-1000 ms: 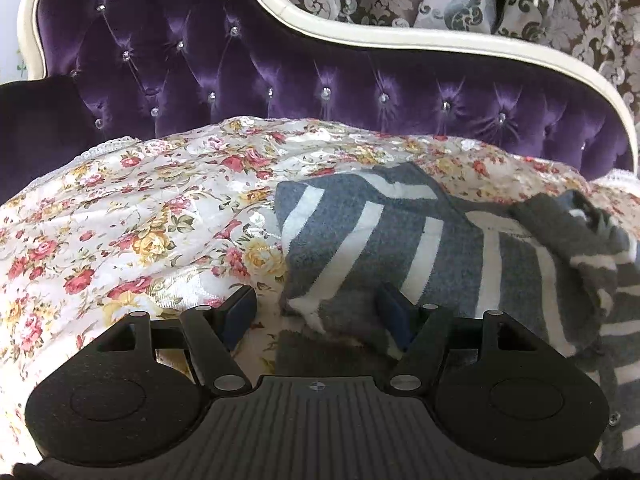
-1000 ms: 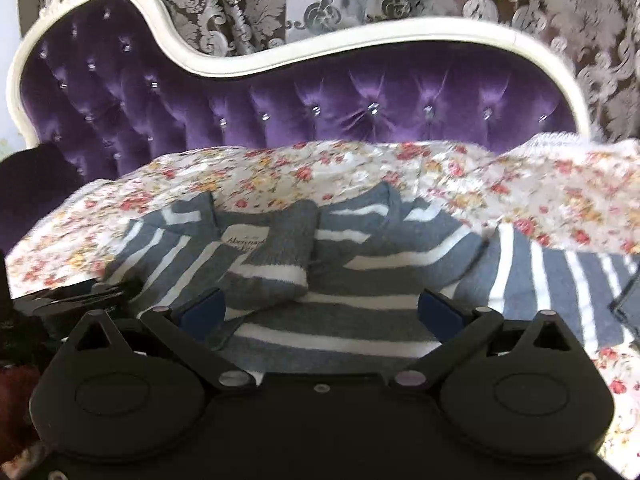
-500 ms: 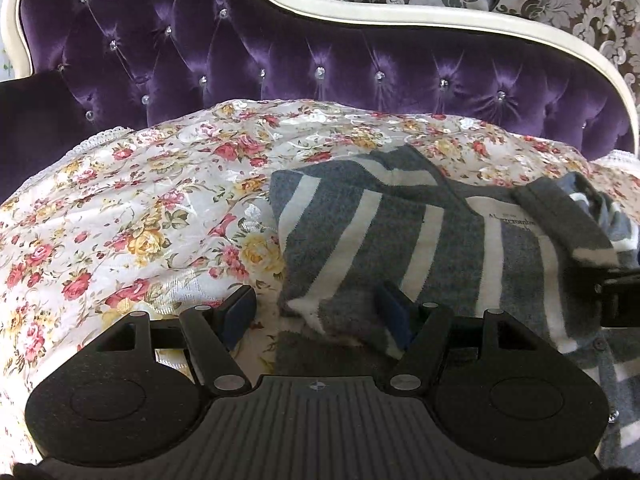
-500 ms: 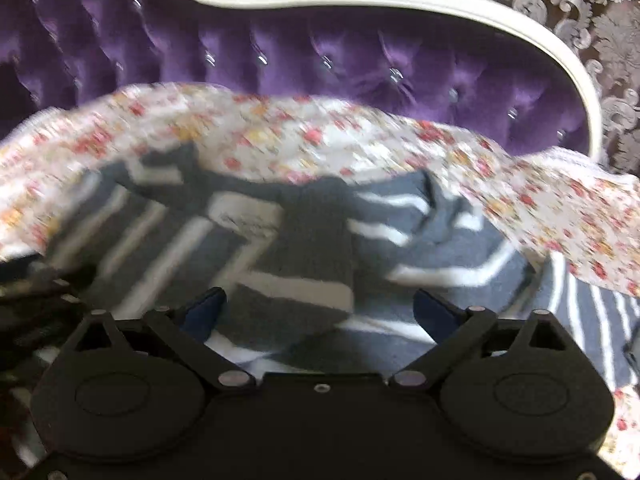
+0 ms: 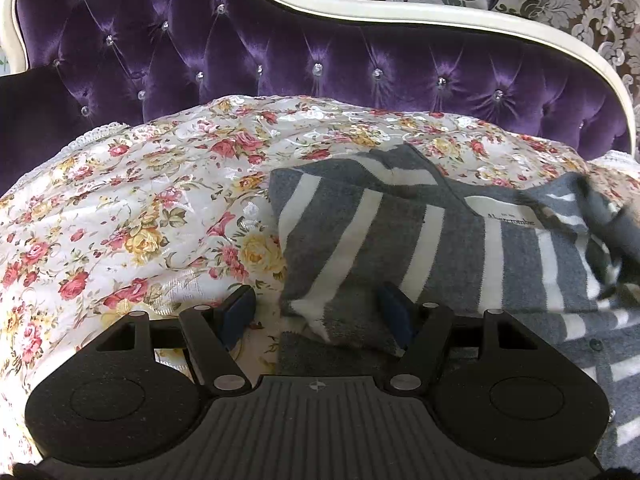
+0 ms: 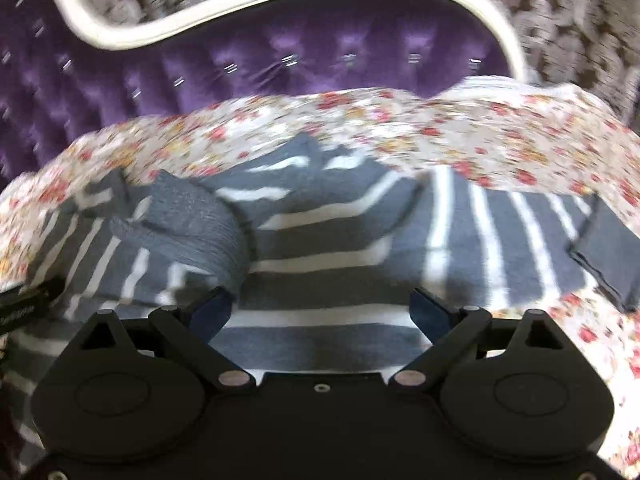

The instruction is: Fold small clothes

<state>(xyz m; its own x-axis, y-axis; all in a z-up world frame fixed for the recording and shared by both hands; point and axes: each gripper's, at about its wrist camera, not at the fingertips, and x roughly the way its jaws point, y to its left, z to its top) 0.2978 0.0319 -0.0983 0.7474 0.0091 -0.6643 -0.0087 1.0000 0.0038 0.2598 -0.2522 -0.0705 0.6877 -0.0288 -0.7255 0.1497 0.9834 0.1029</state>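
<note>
Here, we see a grey-and-white striped sweater (image 5: 432,240) spread on a floral bedspread (image 5: 132,216), under a purple tufted headboard (image 5: 280,56) with a cream frame. In the left wrist view the sweater fills the frame from 12 o'clock round to 4 o'clock, its folded left edge running down the centre; open bedspread stretches from 8 to 11 o'clock. A neck label (image 5: 510,216) shows at 2 o'clock, beside a dark cuffed sleeve (image 5: 592,216) lying blurred over the body.

Our left tool (image 5: 318,312) sits low over the sweater's near corner, jaws released and wide apart. Its right pad (image 5: 394,312) rests against a fold of knit; its left pad (image 5: 240,312) stands over bare bedspread.

In the right wrist view, which is motion-blurred, our right tool (image 6: 320,310) hangs over the sweater (image 6: 332,240), also spread open with nothing between the pads. A folded sleeve (image 6: 196,220) lies at 10 o'clock just beyond the left pad. The other sleeve (image 6: 520,232) runs out flat toward 3 o'clock, where bedspread (image 6: 480,128) borders it above and below.
</note>
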